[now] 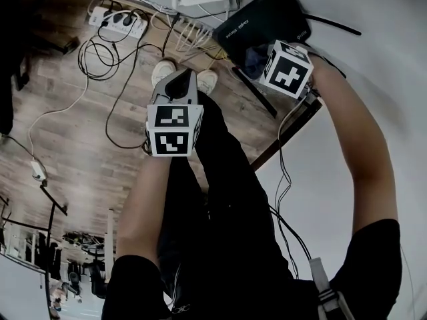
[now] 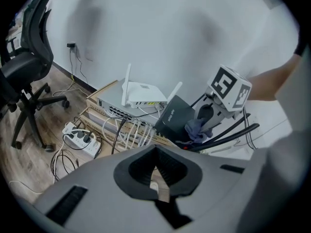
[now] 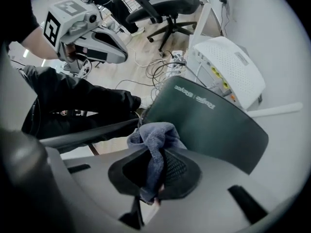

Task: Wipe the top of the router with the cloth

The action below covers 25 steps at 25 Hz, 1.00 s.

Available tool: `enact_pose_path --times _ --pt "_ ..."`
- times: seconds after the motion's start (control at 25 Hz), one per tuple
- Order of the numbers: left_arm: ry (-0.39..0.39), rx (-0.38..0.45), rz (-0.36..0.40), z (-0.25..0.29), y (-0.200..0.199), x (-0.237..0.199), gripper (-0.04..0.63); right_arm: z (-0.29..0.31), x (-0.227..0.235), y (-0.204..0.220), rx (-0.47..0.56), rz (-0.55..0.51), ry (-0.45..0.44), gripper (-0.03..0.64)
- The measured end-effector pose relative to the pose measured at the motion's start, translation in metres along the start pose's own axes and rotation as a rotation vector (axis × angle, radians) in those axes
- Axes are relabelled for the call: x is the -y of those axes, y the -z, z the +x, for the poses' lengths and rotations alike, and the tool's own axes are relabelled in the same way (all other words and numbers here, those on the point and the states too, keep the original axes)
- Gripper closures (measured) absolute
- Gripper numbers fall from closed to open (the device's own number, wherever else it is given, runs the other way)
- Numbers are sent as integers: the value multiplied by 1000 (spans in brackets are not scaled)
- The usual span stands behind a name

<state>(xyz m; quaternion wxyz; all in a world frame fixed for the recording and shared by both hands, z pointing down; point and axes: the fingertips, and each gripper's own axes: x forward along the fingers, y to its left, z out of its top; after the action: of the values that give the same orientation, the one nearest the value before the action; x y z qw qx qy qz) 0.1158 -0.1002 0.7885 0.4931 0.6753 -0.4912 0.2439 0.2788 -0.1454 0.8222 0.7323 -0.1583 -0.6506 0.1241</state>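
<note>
The dark router (image 1: pixel 263 22) leans tilted on a stack of network gear; its flat face shows in the right gripper view (image 3: pixel 209 125). My right gripper (image 3: pixel 158 166) is shut on a blue-grey cloth (image 3: pixel 154 140), whose bunched end rests against the router's lower edge. In the head view the cloth (image 1: pixel 252 60) sits just below the router, beside the right gripper's marker cube. My left gripper (image 1: pixel 179 82) hangs apart over the floor, jaws together and holding nothing; from its own view (image 2: pixel 156 154) the router (image 2: pixel 176 118) and the cloth (image 2: pixel 197 128) lie ahead.
A white router (image 3: pixel 228 72) with antennas sits just behind the dark one. A network switch (image 2: pixel 116 106) with several white cables lies on boxes. A power strip (image 1: pixel 120 22) and loose cords lie on the wooden floor. An office chair (image 2: pixel 26 76) stands left. The person's legs (image 1: pixel 220 179) are below.
</note>
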Motion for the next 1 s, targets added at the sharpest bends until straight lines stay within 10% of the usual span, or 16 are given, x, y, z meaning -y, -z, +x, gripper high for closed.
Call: enact_pose_path --times 1.0 --pt "34 -26 61 3 -16 -8 595 -25 115 84 -151 413 349 594"
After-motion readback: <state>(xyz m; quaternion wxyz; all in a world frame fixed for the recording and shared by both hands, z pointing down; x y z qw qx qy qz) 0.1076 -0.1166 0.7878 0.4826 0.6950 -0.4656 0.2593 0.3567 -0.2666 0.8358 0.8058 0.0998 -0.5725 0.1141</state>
